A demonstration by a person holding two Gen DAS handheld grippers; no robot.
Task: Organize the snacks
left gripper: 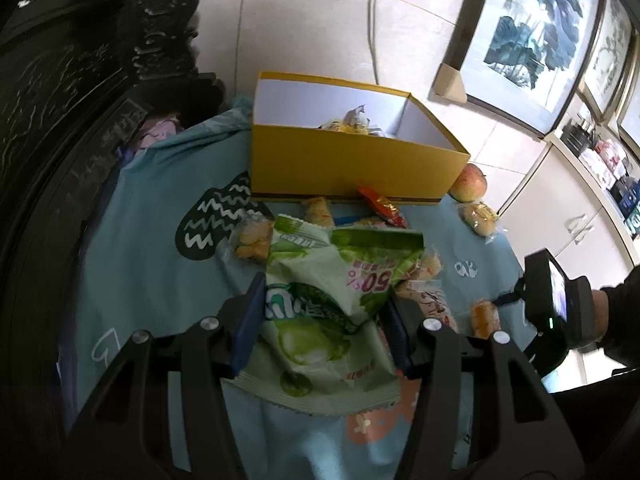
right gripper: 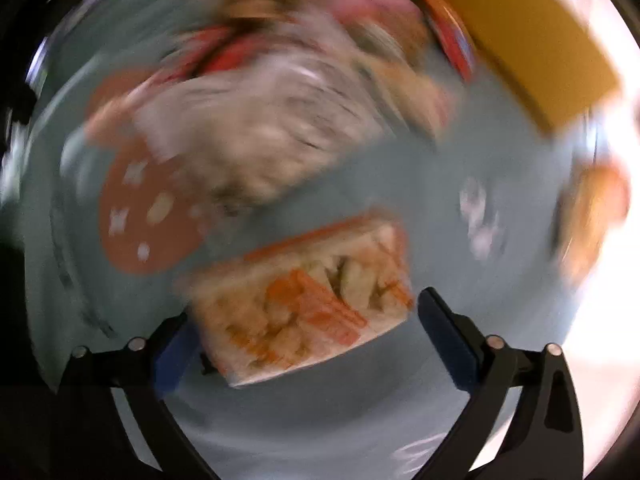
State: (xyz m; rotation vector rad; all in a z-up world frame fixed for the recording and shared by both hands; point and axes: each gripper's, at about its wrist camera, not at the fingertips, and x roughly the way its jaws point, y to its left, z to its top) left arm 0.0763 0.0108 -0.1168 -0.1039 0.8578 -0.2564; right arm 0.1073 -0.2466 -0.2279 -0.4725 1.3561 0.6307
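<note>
Snacks mostly lie loose on the blue cloth (left gripper: 152, 248); few sit in the yellow box (left gripper: 344, 160). Left gripper (left gripper: 324, 320) clamps a green bag (left gripper: 320, 300); right gripper (right gripper: 304, 320) spreads wide around an untouched orange packet (right gripper: 308, 304).

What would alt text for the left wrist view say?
The left gripper holds a green snack bag between its jaws above a blue tablecloth strewn with small wrapped snacks. Behind stands an open yellow box with an apple beside it.
</note>
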